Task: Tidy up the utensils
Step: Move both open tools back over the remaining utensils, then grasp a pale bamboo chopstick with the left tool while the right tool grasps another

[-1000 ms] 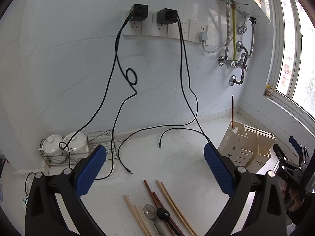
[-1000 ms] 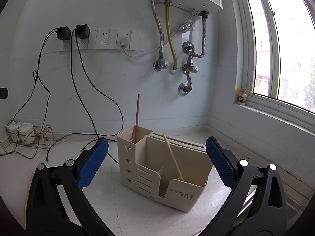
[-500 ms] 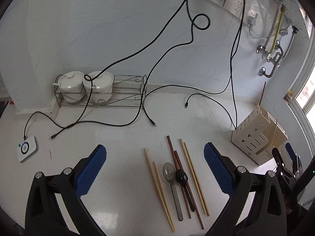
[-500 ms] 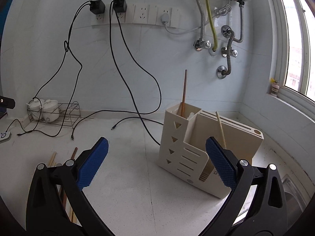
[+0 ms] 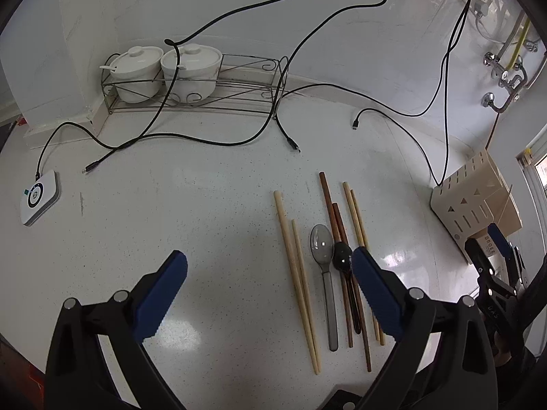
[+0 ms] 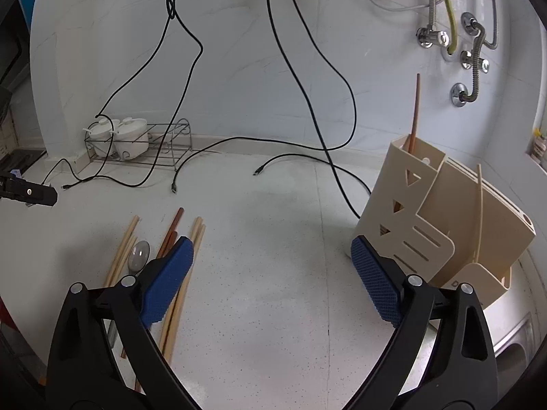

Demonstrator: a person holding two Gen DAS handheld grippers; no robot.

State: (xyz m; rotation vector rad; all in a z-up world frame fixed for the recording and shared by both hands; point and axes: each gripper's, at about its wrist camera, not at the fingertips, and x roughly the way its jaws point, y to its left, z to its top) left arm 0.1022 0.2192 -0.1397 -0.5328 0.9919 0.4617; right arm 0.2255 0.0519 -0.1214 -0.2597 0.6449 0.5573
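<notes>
— What has been changed since the earlier frames?
— The left wrist view has been tipped further down, so the utensils laid out on the white speckled worktop [image 5: 205, 205] are now seen nearly from above; the right wrist view has been lowered as well.

— Where are the utensils found?
— A pair of pale bamboo chopsticks [image 5: 296, 276], a grey metal spoon [image 5: 324, 266], a black spoon [image 5: 343, 256], dark brown wooden chopsticks [image 5: 336, 232] and a second pale pair [image 5: 355, 218] are laid side by side near the worktop's front edge. The beige slotted plastic utensil holder [image 6: 427, 225] is stood toward the right edge, with one brown stick and one pale stick already held upright in it.

— And the grippers?
— The left gripper [image 5: 270, 285] is spread wide above the row, nothing being held. The right gripper [image 6: 271, 273] is likewise spread wide and empty, between the row and the holder.

— What else is seen?
— Black cables [image 5: 212, 140] are trailed across the worktop, and two white lidded ceramic pots [image 5: 167, 68] are kept in a wire rack [image 5: 246, 78] at the back edge.
</notes>
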